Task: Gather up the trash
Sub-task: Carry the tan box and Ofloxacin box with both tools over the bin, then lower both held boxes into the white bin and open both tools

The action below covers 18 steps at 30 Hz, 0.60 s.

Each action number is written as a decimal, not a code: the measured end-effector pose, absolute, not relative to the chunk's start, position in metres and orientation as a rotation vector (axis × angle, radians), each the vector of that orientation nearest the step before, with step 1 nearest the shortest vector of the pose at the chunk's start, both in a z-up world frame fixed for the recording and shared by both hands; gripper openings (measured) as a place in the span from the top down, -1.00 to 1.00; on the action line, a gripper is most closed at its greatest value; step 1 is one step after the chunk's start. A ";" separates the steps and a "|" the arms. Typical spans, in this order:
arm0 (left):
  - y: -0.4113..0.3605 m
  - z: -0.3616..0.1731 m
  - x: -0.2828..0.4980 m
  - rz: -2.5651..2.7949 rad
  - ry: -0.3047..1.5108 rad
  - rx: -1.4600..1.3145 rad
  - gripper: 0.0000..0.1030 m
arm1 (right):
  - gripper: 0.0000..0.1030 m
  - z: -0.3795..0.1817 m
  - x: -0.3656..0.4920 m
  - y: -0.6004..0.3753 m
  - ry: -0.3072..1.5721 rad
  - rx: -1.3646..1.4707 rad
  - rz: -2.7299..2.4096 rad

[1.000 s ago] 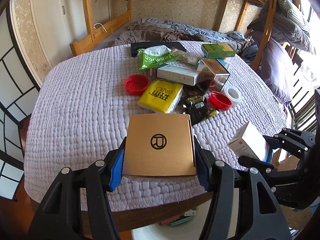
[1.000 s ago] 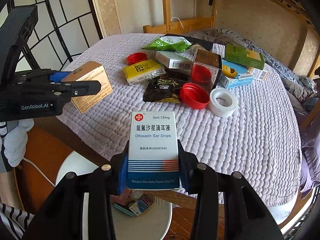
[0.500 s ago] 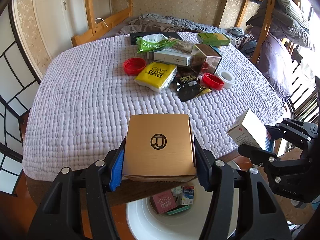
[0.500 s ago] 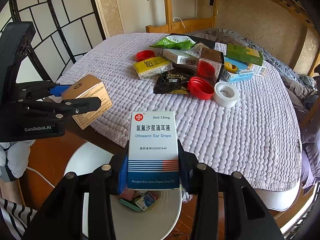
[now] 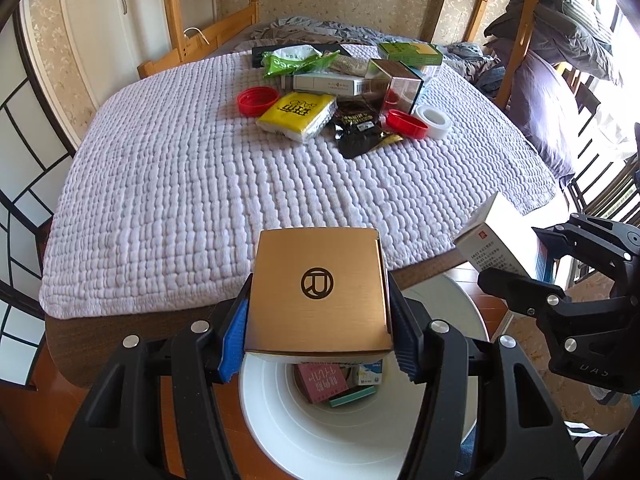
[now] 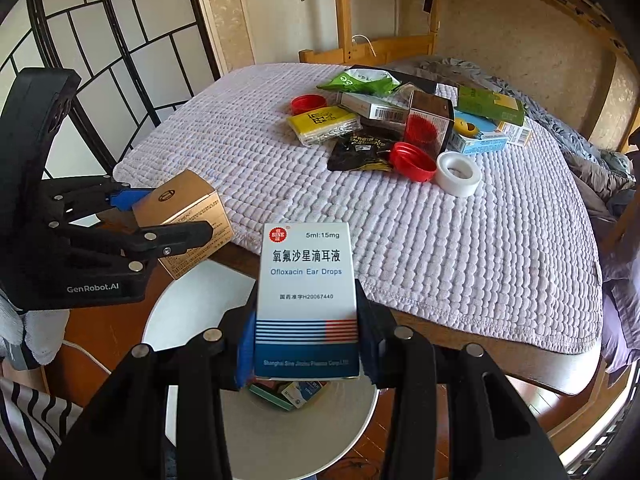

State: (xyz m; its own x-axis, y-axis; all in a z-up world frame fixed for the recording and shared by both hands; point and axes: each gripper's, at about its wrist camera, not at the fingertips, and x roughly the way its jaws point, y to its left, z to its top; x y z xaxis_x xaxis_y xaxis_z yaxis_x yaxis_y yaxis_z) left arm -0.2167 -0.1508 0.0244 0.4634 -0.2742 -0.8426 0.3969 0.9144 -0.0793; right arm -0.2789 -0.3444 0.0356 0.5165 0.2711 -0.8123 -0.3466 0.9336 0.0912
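My left gripper is shut on a gold box and holds it over the white trash bin. My right gripper is shut on a white and blue ear drops box, also above the bin. Small boxes lie in the bin's bottom. In the right wrist view the left gripper with the gold box is at the left. In the left wrist view the right gripper with its box is at the right.
A table under a lilac quilted cloth carries more trash at its far side: red lids, a yellow packet, a black wrapper, a tape roll, a green bag and several boxes. A wooden bunk bed stands behind.
Both grippers have drawn back from the table with their boxes. They now hang over the white bin, which shows more fully below them.
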 end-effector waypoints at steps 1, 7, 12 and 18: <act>-0.151 0.024 -0.219 -0.416 1.011 0.135 -0.17 | 0.21 0.035 -0.281 -0.344 0.961 -0.085 0.373; -0.151 0.019 -0.231 -0.429 1.026 0.141 -0.17 | 0.21 0.032 -0.290 -0.343 0.976 -0.089 0.381; -0.149 0.016 -0.239 -0.437 1.037 0.146 -0.17 | 0.21 0.031 -0.295 -0.343 0.984 -0.091 0.382; -0.147 0.014 -0.245 -0.441 1.044 0.150 -0.17 | 0.21 0.029 -0.300 -0.343 0.989 -0.092 0.382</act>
